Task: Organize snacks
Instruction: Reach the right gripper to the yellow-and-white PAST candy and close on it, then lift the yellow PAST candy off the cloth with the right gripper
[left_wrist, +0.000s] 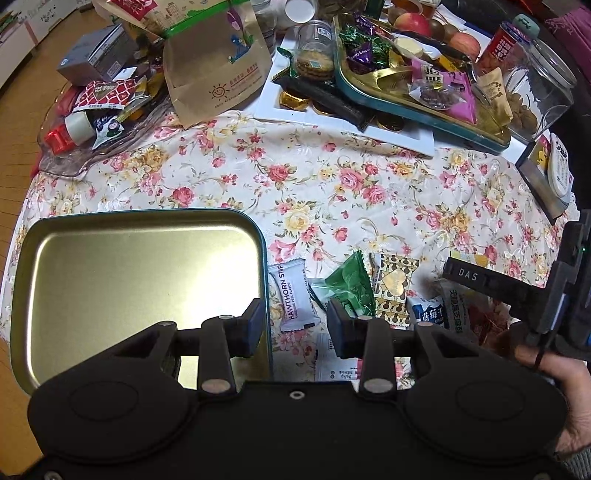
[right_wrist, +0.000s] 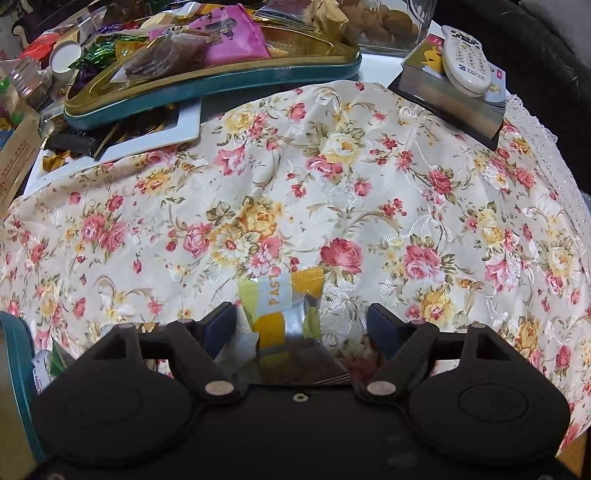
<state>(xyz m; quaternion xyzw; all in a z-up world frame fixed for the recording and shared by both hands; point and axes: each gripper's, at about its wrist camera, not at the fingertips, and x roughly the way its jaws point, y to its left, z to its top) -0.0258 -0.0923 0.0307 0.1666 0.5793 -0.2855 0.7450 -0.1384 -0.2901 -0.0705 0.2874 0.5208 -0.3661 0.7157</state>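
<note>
The left tongs (left_wrist: 295, 325) are hovering open and holding nothing, one finger over the empty gold tin (left_wrist: 110, 280), the other over loose snack packets (left_wrist: 354, 291) lying on the floral table (left_wrist: 332, 184) just beside the tin. The right tongs (right_wrist: 303, 328) are gaping wide over a yellow-and-silver packet (right_wrist: 284, 306), their pads not touching it. Behind, a crowded teal tin (left_wrist: 406, 96) is resting tilted on a white tray (left_wrist: 369, 133). Only the left view is showing the paper bag (left_wrist: 218, 62), the glass dish (left_wrist: 74, 147) and the person's hand (left_wrist: 569, 398). Only the right view is showing the remote (right_wrist: 465, 59) clearly, lying on a book (right_wrist: 454, 99).
</note>
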